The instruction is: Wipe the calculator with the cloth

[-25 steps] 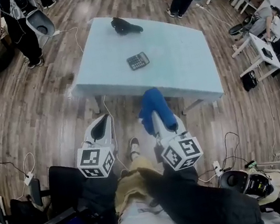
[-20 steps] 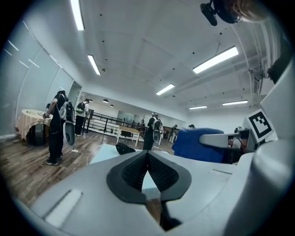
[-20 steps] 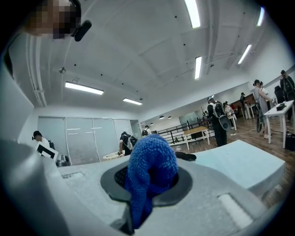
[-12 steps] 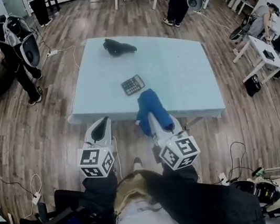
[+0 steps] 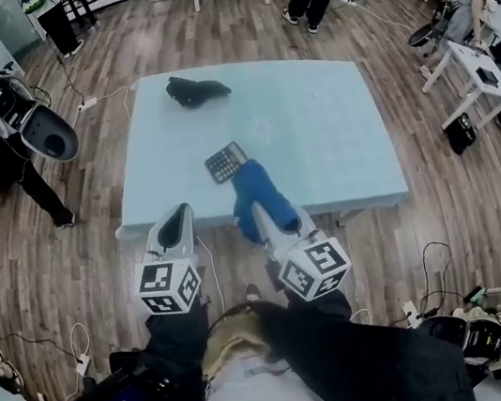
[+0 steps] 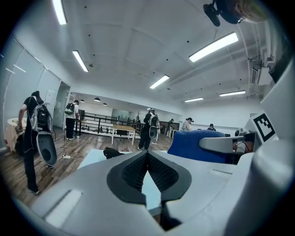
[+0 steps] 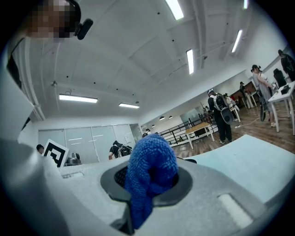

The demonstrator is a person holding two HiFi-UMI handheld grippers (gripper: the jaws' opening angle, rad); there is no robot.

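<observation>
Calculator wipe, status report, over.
Left tongs shut, empty. Right tongs shut on blue cloth. Calculator on table, cloth close beside it, contact unclear. Black item far side, not in the way.

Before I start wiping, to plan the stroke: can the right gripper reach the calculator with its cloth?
Probably yes: the right gripper holds the cloth just short of the calculator, with nothing between them on the table.

No print is legible; the calculator keys are too small to read.

A dark object lies on the pale table; wooden floor around.
</observation>
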